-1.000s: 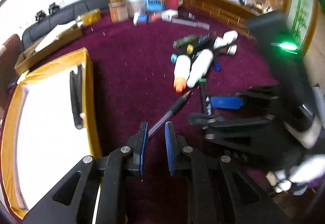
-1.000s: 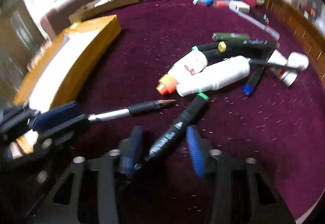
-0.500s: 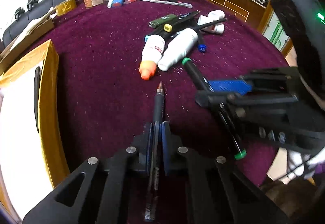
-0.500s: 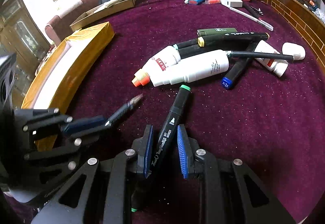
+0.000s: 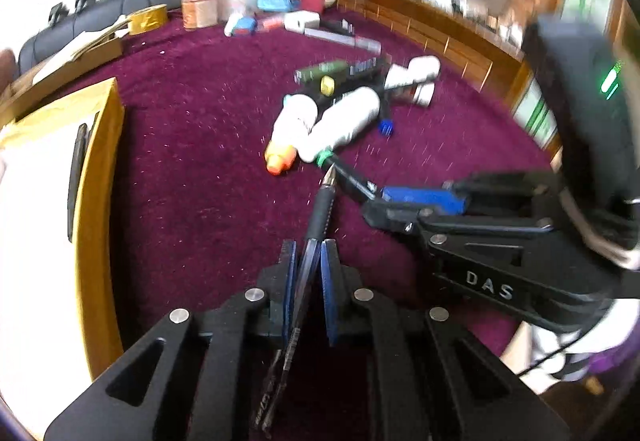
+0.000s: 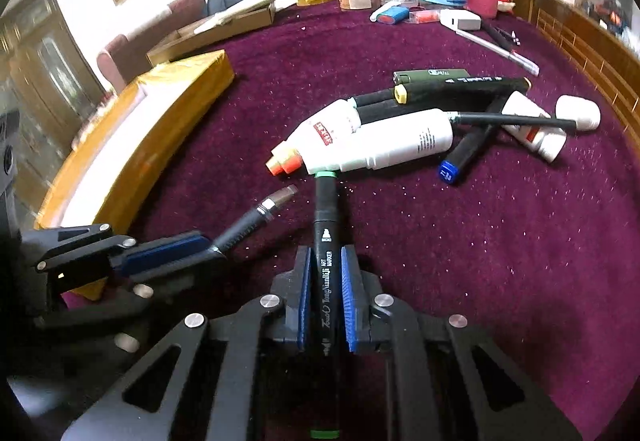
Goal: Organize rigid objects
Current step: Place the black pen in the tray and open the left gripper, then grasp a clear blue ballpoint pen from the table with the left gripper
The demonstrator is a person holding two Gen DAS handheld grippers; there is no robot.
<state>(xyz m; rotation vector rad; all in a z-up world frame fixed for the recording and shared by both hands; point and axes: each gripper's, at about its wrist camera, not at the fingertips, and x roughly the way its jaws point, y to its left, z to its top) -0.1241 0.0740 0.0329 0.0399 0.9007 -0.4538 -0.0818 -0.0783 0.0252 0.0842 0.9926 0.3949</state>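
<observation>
The left tongs [image 5: 307, 265] are clamped on a black pen [image 5: 320, 217], whose barrel runs up between the two blue pads and out toward twelve o'clock, its metal tip pointing at the pile ahead; the rest of the pen slants back under the tongs toward six o'clock. The right tongs [image 6: 325, 281] are clamped on a black marker [image 6: 326, 241] with green ends: it lies straight along the line of the tongs, one green end sticking out at twelve o'clock and nearly touching a white bottle [image 6: 396, 145], the other green end showing at six o'clock below the frame of the tongs. In the right wrist view the left tongs sit at about nine o'clock of the marker, with the pen tip angled toward one o'clock, close to the marker's front end but apart from it. Ahead of both tongs, on the purple table [image 6: 500, 241], lies a heap of things: a second white bottle with an orange cap [image 6: 316, 137], several dark markers [image 6: 460, 85], a blue-capped marker [image 6: 460, 157] and a small white tube [image 6: 532, 125]. At ten o'clock stands a yellow box [image 6: 132, 145] with a white inside; in the left wrist view a dark pen [image 5: 76, 169] lies in it.
</observation>
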